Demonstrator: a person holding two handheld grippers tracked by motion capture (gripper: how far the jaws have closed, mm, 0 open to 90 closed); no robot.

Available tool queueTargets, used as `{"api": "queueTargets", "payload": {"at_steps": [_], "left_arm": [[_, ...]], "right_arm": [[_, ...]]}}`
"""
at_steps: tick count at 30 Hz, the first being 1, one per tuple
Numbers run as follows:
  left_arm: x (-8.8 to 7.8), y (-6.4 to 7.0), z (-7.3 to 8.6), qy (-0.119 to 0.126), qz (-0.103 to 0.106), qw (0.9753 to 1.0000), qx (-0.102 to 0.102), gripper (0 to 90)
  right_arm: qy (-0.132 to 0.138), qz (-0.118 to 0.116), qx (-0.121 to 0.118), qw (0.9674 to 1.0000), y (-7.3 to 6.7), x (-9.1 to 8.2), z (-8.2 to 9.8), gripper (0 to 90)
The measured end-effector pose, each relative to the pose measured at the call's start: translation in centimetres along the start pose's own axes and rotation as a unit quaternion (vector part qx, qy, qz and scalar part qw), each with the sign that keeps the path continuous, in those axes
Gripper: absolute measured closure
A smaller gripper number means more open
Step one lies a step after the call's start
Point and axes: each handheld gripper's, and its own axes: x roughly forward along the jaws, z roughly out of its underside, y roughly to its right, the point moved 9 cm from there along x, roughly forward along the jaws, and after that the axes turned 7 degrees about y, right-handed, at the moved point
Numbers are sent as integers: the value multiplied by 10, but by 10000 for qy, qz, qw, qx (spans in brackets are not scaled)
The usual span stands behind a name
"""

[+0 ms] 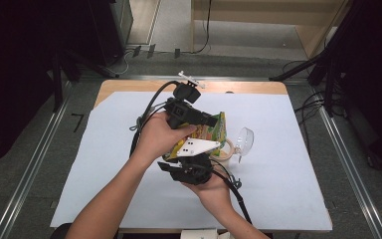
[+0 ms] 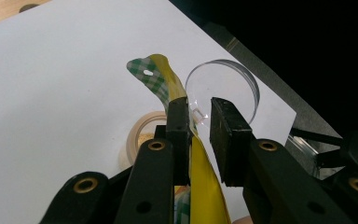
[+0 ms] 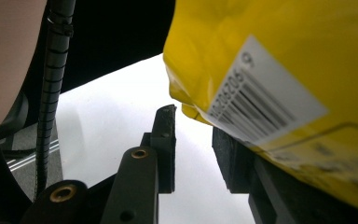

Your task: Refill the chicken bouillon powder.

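A yellow snack bag point(image 1: 214, 130) with a green-checked top is held up over the middle of the white sheet, between my two grippers. The left gripper point(image 1: 208, 119) comes at it from the far side. In the left gripper view the bag's thin upper edge point(image 2: 168, 81) runs between the jaws of the left gripper point(image 2: 199, 114), lying against one jaw with a gap to the other. My right gripper point(image 1: 194, 162) is below the bag, on the near side. In the right gripper view the bag's barcode side point(image 3: 279, 93) rests over one jaw of the right gripper point(image 3: 193, 135), which stands open.
A clear round plastic lid point(image 1: 246, 139) point(image 2: 228, 77) stands on edge just right of the bag. A cream ring-shaped object point(image 1: 227, 148) point(image 2: 137, 135) lies beside it. A white sheet point(image 1: 104, 164) covers the wooden table point(image 1: 129, 85).
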Motion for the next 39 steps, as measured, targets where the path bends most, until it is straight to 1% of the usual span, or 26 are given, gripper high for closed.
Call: {"api": "queueTargets", "payload": {"at_steps": [22,25,31,33,34,36,39], "left_arm": [[1,0,0,-11,25,10000,-26,779],[1,1,0,-9,23,10000,-28,780],[0,1,0,-3,15,10000,-2,780],[-1,3,-1,39,-8,10000,33,780],[-2,4,-2,57,-5,10000,60,781],[-3,5,-3,80,-31,9999,99,783],[-2,5,-1,34,-41,9999,92,789]], "right_arm": [[-7,-13,32,10000,-1,0,0,717],[3,2,7,10000,0,0,0,717],[9,-12,38,10000,-1,0,0,717],[15,-18,55,10000,-2,-1,-1,717],[28,-1,19,10000,-1,-1,-1,717],[55,-34,44,10000,-2,-2,-3,716],[73,-53,59,9999,-3,-1,-2,716]]}}
